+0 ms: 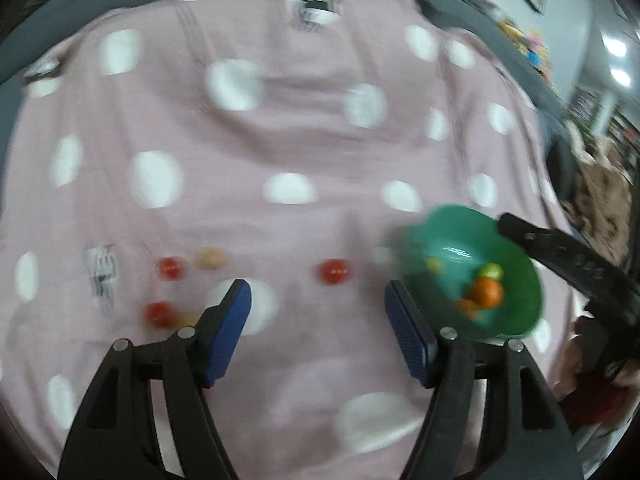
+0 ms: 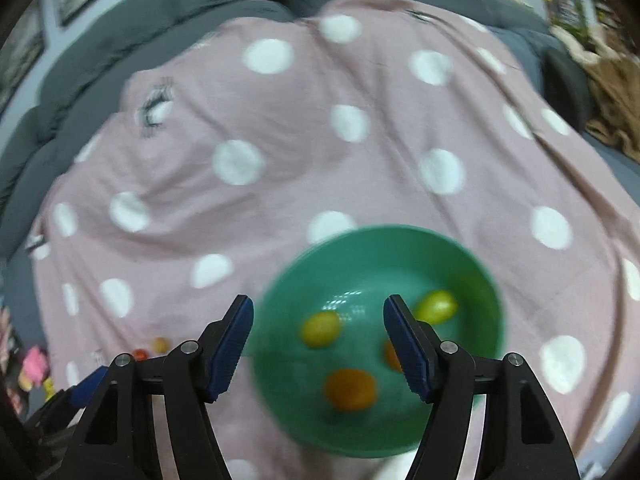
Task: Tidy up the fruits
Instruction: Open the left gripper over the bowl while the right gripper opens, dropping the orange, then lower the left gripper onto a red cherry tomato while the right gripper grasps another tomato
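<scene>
A green bowl (image 2: 280, 300) sits on a pink polka-dot blanket (image 2: 280, 140). It holds two yellow-green fruits (image 2: 320, 329) and orange fruits (image 2: 350, 390). My right gripper (image 2: 318, 344) is open and empty, hovering over the bowl's near left side. In the left wrist view the bowl (image 1: 520, 312) lies to the right. Red fruits (image 1: 335, 271) (image 1: 172, 268) (image 1: 159, 314) and a pale orange fruit (image 1: 212, 259) lie loose on the blanket. My left gripper (image 1: 318, 320) is open and empty above the blanket, just short of the middle red fruit. The right gripper's black arm (image 1: 580, 268) reaches over the bowl.
A grey sofa back (image 2: 160, 0) borders the blanket at the far side. A brown fluffy throw (image 2: 612, 92) lies at the right. Colourful toys (image 2: 34, 364) sit at the lower left. Both views are motion-blurred.
</scene>
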`<control>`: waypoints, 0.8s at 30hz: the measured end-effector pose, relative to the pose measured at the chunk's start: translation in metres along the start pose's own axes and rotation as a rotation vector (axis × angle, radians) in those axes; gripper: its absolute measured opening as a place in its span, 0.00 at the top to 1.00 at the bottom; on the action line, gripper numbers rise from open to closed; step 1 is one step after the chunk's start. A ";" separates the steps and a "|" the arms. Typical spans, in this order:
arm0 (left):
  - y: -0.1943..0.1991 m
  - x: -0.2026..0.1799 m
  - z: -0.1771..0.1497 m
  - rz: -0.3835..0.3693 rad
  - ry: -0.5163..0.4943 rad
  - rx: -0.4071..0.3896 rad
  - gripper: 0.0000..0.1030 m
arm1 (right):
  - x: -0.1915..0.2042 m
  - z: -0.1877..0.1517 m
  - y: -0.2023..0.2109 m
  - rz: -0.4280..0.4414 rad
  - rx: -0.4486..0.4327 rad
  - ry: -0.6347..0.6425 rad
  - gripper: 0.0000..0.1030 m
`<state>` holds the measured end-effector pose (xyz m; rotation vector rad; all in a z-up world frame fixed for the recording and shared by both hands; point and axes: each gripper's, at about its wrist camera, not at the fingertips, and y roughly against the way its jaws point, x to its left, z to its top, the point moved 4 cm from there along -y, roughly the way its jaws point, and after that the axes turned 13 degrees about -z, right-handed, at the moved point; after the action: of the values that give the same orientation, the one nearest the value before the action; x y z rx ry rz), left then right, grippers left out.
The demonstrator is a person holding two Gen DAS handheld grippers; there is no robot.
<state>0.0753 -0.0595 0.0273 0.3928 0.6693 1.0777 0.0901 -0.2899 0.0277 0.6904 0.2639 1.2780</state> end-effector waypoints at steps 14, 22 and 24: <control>0.002 0.095 -0.041 0.058 0.222 0.077 0.54 | 0.118 -0.053 -0.026 0.184 0.155 0.267 0.46; -0.015 0.085 -0.060 0.091 0.157 0.189 0.69 | 0.135 -0.072 -0.068 0.092 0.282 0.304 0.59; -0.020 0.088 -0.062 0.085 0.167 0.212 0.69 | 0.136 -0.074 -0.073 0.052 0.290 0.305 0.59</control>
<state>0.0735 0.0094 -0.0576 0.5216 0.9267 1.1314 0.1468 -0.1472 -0.0485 0.7490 0.6946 1.4092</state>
